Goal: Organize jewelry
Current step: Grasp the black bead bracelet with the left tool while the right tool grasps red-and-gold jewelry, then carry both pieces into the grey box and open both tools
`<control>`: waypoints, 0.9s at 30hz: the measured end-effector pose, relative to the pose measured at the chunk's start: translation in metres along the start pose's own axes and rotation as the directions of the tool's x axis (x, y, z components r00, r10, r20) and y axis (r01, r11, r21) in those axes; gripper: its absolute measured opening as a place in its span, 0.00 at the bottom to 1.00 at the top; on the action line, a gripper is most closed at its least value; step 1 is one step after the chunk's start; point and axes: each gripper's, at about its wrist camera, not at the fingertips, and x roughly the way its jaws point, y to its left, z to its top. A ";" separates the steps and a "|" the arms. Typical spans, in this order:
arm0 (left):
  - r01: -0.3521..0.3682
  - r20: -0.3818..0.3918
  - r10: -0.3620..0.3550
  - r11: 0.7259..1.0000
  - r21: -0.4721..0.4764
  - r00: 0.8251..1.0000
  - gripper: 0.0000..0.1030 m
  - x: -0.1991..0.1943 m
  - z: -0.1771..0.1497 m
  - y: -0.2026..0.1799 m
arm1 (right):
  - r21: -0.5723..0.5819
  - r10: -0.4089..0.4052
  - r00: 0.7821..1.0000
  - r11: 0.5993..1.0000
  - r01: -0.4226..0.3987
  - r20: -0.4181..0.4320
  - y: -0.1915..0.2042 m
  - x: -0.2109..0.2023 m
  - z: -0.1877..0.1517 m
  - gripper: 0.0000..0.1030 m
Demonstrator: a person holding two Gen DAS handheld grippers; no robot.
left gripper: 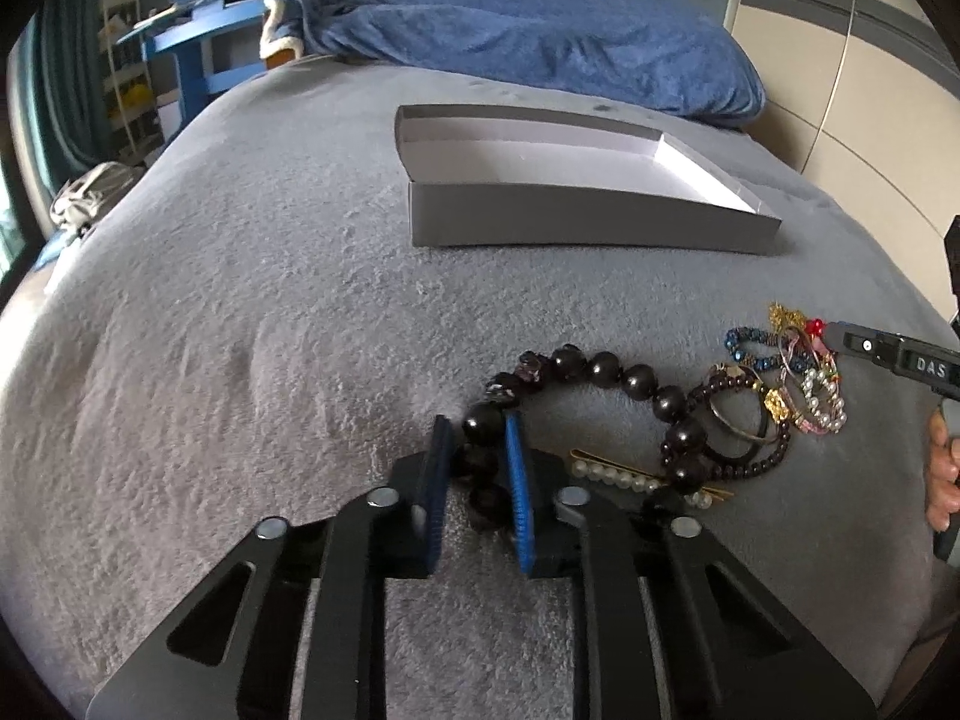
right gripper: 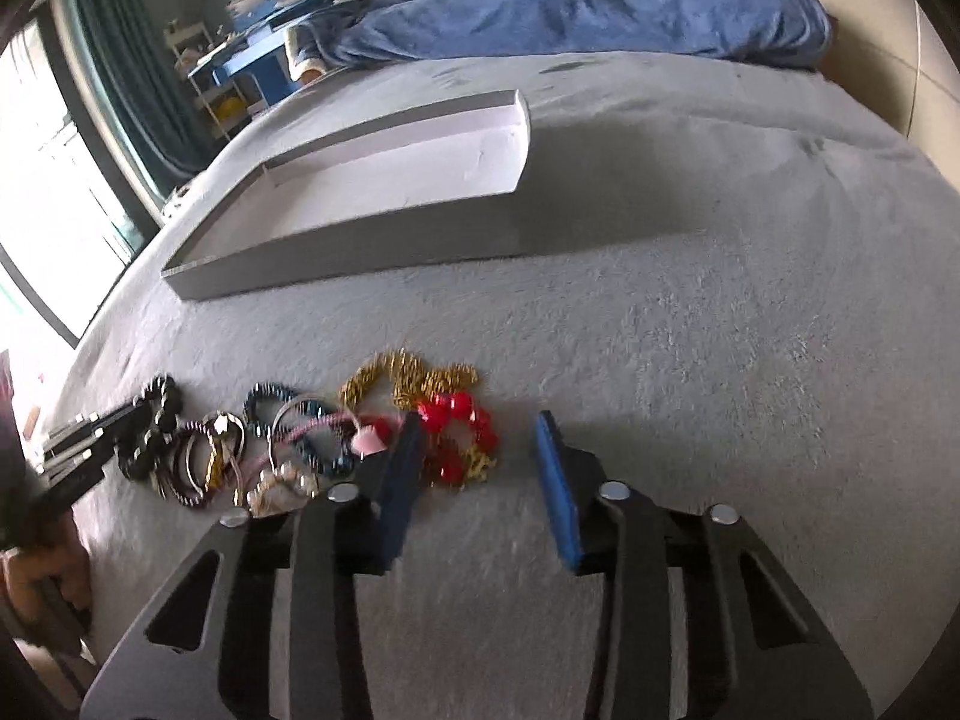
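A grey blanket (left gripper: 240, 312) covers a bed. At its far side sits a shallow grey box (left gripper: 576, 222), with nothing visible inside, so sorting looks barely begun. The jewelry pile (right gripper: 336, 438) lies near, well short of the box. The left gripper (left gripper: 477, 429) pinches the big dark bead string (left gripper: 600, 369) at the pile's left end. The right gripper (right gripper: 477, 426) hangs spread wide, holding nothing, by the red beads (right gripper: 459, 414) at the pile's right end. Every piece is left to move.
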 end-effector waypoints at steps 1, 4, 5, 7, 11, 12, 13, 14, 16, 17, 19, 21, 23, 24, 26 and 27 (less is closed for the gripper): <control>0.000 0.000 0.000 1.000 0.001 1.000 0.18 0.000 0.000 0.000 | 0.009 0.010 1.000 1.000 -0.010 -0.001 -0.002 0.001 0.002 0.33; -0.001 0.002 0.001 1.000 0.005 1.000 0.17 -0.001 0.000 0.000 | 0.018 0.037 0.999 0.999 -0.036 -0.013 -0.003 0.005 0.006 0.30; 0.000 0.002 0.000 1.000 0.005 1.000 0.17 -0.001 0.000 0.001 | 0.014 0.046 0.999 0.999 -0.046 -0.025 -0.002 0.008 0.008 0.27; -0.002 0.003 0.002 1.000 0.007 1.000 0.17 -0.001 0.000 0.000 | -0.001 0.051 0.997 0.999 -0.051 -0.052 -0.001 0.015 0.007 0.21; -0.011 0.011 0.011 1.000 0.019 1.000 0.15 -0.002 0.001 -0.003 | -0.011 0.070 0.997 0.997 -0.071 -0.037 0.001 0.009 0.002 0.14; -0.009 0.013 0.009 1.000 0.022 1.000 0.15 -0.003 0.001 -0.003 | -0.012 0.075 0.997 0.997 -0.075 -0.025 0.001 0.005 0.001 0.14; -0.006 0.014 0.005 1.000 0.025 1.000 0.15 -0.004 0.002 -0.004 | -0.012 0.084 0.996 0.996 -0.084 -0.010 0.000 -0.001 0.001 0.14; -0.002 0.017 0.002 1.000 0.025 1.000 0.15 -0.004 0.002 -0.005 | -0.012 0.089 0.996 0.996 -0.089 0.004 -0.001 -0.005 0.001 0.14; 0.004 0.030 -0.005 1.000 0.029 1.000 0.15 -0.009 0.004 -0.005 | -0.008 0.102 0.994 0.995 -0.102 0.028 -0.001 -0.013 0.005 0.14; 0.004 0.035 -0.005 0.999 0.032 0.999 0.15 -0.011 0.005 -0.005 | -0.003 0.117 0.992 0.993 -0.117 0.041 -0.001 -0.018 0.008 0.14; 0.009 0.046 -0.010 0.999 0.038 0.999 0.15 -0.016 0.009 -0.006 | -0.003 0.136 0.989 0.991 -0.136 0.059 0.000 -0.027 0.013 0.14; 0.023 0.057 -0.025 0.999 0.039 0.998 0.15 -0.022 0.014 -0.005 | 0.003 0.171 0.982 0.985 -0.172 0.075 -0.001 -0.036 0.020 0.14; 0.047 0.075 -0.050 0.998 0.038 0.996 0.15 -0.030 0.022 -0.006 | 0.025 0.220 0.971 0.974 -0.223 0.094 -0.004 -0.044 0.026 0.14; 0.060 0.085 -0.063 0.998 0.037 0.994 0.15 -0.035 0.026 -0.006 | 0.041 0.249 0.963 0.966 -0.255 0.106 -0.006 -0.047 0.030 0.14; 0.086 0.108 -0.089 0.996 0.033 0.990 0.15 -0.044 0.037 -0.006 | 0.068 0.297 0.947 0.949 -0.307 0.124 -0.011 -0.054 0.035 0.14; 0.096 0.118 -0.099 0.995 0.034 0.988 0.15 -0.048 0.042 -0.006 | 0.077 0.313 0.941 0.943 -0.324 0.130 -0.012 -0.055 0.038 0.14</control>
